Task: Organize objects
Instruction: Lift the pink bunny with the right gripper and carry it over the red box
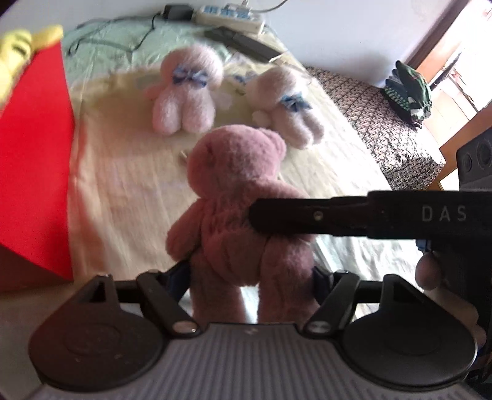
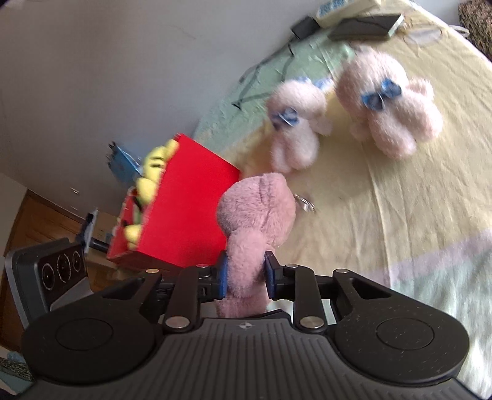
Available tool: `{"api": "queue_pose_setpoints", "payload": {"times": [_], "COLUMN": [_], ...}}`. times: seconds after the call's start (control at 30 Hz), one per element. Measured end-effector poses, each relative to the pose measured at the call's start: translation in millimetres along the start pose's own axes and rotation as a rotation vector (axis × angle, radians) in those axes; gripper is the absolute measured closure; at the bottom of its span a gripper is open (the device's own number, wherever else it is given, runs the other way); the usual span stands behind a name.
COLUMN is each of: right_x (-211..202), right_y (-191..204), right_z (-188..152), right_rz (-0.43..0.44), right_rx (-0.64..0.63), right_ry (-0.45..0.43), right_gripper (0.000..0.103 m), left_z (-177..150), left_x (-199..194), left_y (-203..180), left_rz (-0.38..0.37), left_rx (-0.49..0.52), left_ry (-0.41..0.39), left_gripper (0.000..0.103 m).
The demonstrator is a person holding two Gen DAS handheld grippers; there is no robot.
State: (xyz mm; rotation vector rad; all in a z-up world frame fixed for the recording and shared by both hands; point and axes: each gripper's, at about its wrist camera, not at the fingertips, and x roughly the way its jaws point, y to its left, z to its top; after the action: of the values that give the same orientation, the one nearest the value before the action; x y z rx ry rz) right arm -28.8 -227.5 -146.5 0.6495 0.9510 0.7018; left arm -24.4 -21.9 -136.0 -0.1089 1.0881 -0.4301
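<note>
1. Right gripper (image 2: 246,278): its two blue-padded fingers (image 2: 222,277) press into the body of the dusty-pink plush bear (image 2: 256,209); grip closed on it.
2. Left gripper (image 1: 250,277): the same bear (image 1: 236,197) stands between its fingers at the legs; the pads sit at the fur's edges, but whether they press I cannot tell. The right gripper's black finger (image 1: 307,215) crosses the bear's waist in this view.
3. Count, dusty-pink bears: one, held upright above the yellow bedsheet (image 1: 123,184).
4. Count, pale pink plush toys with blue bows: two, one (image 1: 187,92) beside the other (image 1: 286,104), lying on the sheet beyond the bear.
5. Count, red boxes: one (image 2: 190,209), on the bed's edge just beside the bear, with a yellow plush (image 2: 153,172) sticking out of it.
6. Far end of bed: one white power strip (image 1: 230,15), one dark flat device (image 1: 243,43).
</note>
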Motion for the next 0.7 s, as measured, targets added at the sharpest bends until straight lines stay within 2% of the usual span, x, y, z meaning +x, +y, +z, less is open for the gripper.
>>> {"api": "queue_pose_setpoints", "payload": {"times": [0.2,0.43,0.57,0.7], "right_x": [-18.9,-17.4,4.1,38.6], "right_y": [41.0,98.8,134.6,169.1], "right_z": [9.2,18.2,21.8,24.9], "right_rz": [0.075,0.139,0.186,0.224], "right_rx": [-0.078,-0.178,-0.204,-0.237], "right_ry": [-0.097,-0.180,-0.197,-0.190], "right_gripper": [0.078,0.078,0.078,0.078], "left_z": [3.7,10.2,11.5,8.2], "left_x": [-50.4,-112.5,-148.2,-184.9], "left_y": [-5.6,1.6,20.8,47.2], "left_rz": [-0.008,0.017,0.021,0.071], "left_rx": [0.027,0.051,0.058,0.076], "left_ry": [-0.119,-0.286,-0.360,-0.420], "left_gripper": [0.029,0.029,0.029,0.029]}}
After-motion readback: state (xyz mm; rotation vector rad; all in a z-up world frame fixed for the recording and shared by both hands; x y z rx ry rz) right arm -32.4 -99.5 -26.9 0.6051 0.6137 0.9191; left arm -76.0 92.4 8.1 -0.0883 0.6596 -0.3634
